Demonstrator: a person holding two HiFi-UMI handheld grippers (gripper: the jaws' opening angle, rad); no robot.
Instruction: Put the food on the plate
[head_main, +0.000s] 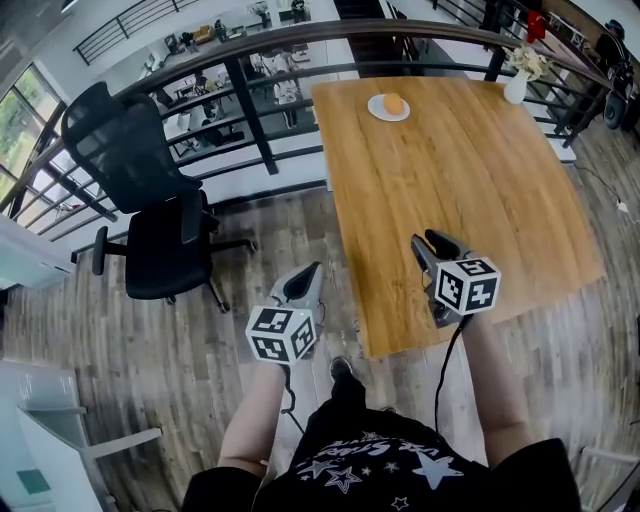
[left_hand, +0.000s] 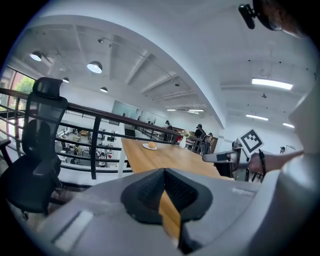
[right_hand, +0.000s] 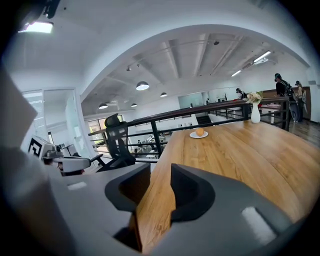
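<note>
food (head_main: 394, 103) too small to identify, distant people (right_hand: 281, 82) indistinct

**Around the desk: chair, railing, vase**

A wooden desk (head_main: 470, 190) stands on a grey-brown plank floor (head_main: 120, 360), its far edge just beside a dark metal railing (head_main: 255, 125). A white vase (head_main: 516, 86) with pale flowers stands at the desk's far right corner, close to the railing. Left of the desk and well apart from it, a black mesh-backed office chair (head_main: 150, 200) on a wheeled base sits near the railing. Beyond the railing, a lower floor with cluttered workstations shows. Round ceiling lamps (left_hand: 94, 66) glow overhead.
</note>
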